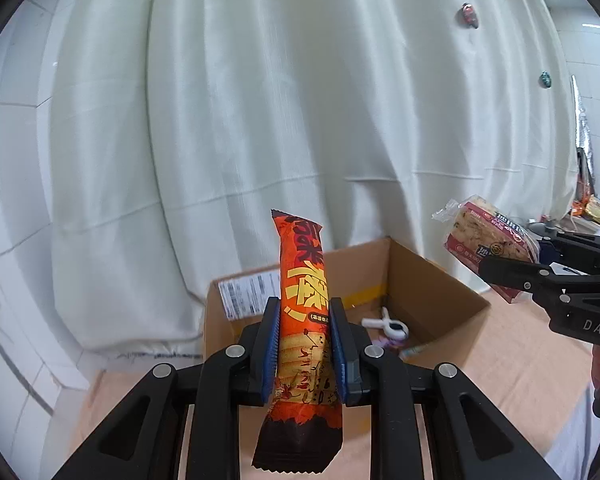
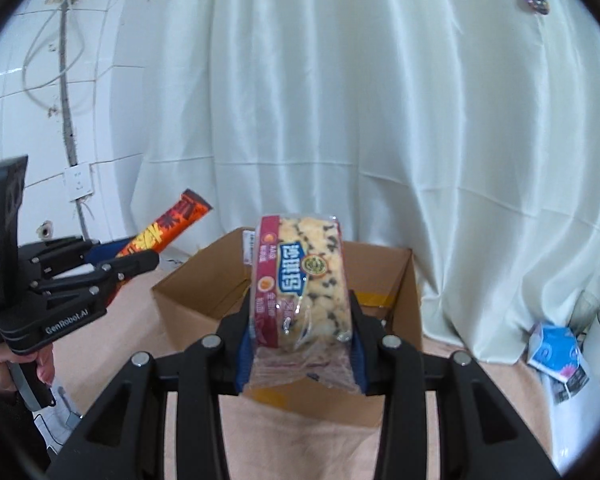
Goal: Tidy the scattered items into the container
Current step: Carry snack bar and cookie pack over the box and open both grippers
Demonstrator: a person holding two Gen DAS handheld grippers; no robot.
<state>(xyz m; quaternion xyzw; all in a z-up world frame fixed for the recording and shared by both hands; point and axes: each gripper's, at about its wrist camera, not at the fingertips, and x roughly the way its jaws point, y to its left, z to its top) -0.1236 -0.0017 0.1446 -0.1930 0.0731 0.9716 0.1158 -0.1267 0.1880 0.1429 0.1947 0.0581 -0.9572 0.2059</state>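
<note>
My left gripper point(image 1: 303, 344) is shut on a long orange snack packet point(image 1: 303, 280), held upright in front of the open cardboard box point(image 1: 432, 280). My right gripper point(image 2: 300, 344) is shut on a clear-wrapped pastry packet with a red and blue label point(image 2: 300, 280), held above the near side of the box point(image 2: 204, 288). Each gripper shows in the other's view: the right gripper point(image 1: 512, 268) with the pastry packet point(image 1: 488, 236) at the right, the left gripper point(image 2: 140, 258) with the orange packet point(image 2: 168, 228) at the left. A white clip point(image 1: 388, 324) and small items lie inside the box.
The box stands on a peach-coloured cloth point(image 2: 112, 328) against a white curtain point(image 1: 280, 100). A blue and white tissue pack point(image 2: 556, 352) lies at the right edge. A tiled wall with a socket point(image 2: 78, 182) is at the left.
</note>
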